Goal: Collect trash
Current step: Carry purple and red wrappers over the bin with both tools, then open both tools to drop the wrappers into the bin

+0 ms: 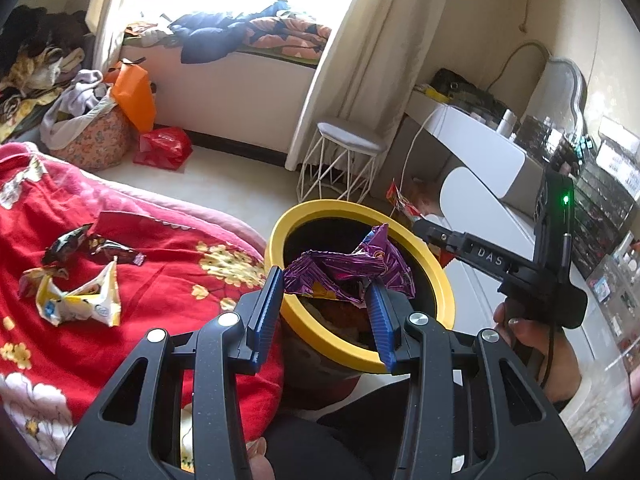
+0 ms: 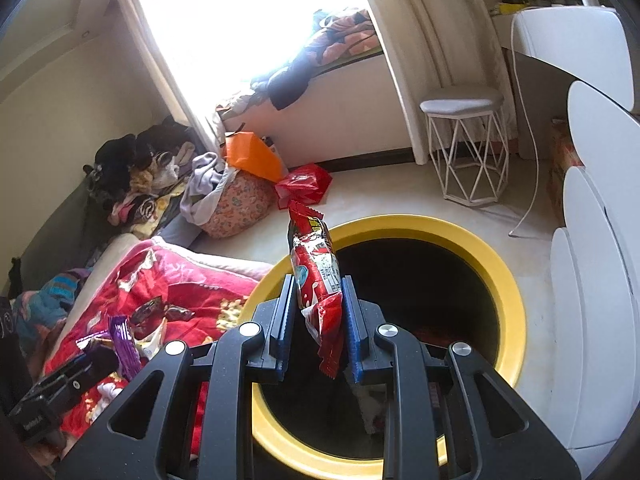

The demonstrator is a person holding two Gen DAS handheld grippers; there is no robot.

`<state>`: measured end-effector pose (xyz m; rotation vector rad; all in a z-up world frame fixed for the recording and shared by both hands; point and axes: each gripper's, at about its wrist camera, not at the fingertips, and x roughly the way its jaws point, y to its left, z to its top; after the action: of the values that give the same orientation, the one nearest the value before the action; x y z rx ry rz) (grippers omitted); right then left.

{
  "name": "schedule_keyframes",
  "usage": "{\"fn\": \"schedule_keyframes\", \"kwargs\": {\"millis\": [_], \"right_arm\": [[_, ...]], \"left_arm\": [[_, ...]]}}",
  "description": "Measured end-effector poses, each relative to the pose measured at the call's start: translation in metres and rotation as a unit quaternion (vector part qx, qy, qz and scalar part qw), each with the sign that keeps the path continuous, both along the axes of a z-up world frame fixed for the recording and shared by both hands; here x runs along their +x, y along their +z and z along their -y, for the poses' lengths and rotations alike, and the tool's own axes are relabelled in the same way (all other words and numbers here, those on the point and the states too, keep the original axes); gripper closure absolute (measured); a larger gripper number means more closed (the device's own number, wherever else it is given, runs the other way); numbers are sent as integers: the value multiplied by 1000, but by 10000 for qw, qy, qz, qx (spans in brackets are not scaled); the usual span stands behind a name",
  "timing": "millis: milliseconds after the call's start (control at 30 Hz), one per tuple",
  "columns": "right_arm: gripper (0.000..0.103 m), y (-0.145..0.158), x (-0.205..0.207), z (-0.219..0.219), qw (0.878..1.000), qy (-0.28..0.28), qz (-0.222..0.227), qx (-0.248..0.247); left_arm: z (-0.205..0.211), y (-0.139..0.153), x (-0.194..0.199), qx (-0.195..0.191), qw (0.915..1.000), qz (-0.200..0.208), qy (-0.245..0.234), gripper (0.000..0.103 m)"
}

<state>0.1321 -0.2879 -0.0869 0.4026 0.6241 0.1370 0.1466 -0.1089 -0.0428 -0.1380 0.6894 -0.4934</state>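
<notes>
Both grippers hover over the yellow-rimmed bin (image 2: 508, 280) beside the bed: left gripper (image 1: 326, 300) fingers clamp a crumpled purple wrapper (image 1: 344, 272), right gripper (image 2: 318, 300) fingers pinch an upright red wrapper (image 2: 314, 264).

Left hand-held gripper (image 1: 326, 298) clamped, angled downward; right hand-held gripper (image 2: 318, 312) clamped, angled downward, alongside.

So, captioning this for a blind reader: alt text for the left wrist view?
The left tool holds a crumpled purple wrapper over a yellow-rimmed bin. More wrappers lie on a red blanket to the left.
</notes>
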Motion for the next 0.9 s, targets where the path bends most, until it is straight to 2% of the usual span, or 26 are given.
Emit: {"fn": "schedule_keyframes", "kwargs": {"millis": [500,900], "right_arm": [[81,-19,2,30,9989,-357,-238,196],[80,-29,8,37,9983,-306,-386,313]], "left_arm": [[37,-21,16,270,9992,-141,-258,69],[55,-40,34,537,9975,-335,-322,68]]}}
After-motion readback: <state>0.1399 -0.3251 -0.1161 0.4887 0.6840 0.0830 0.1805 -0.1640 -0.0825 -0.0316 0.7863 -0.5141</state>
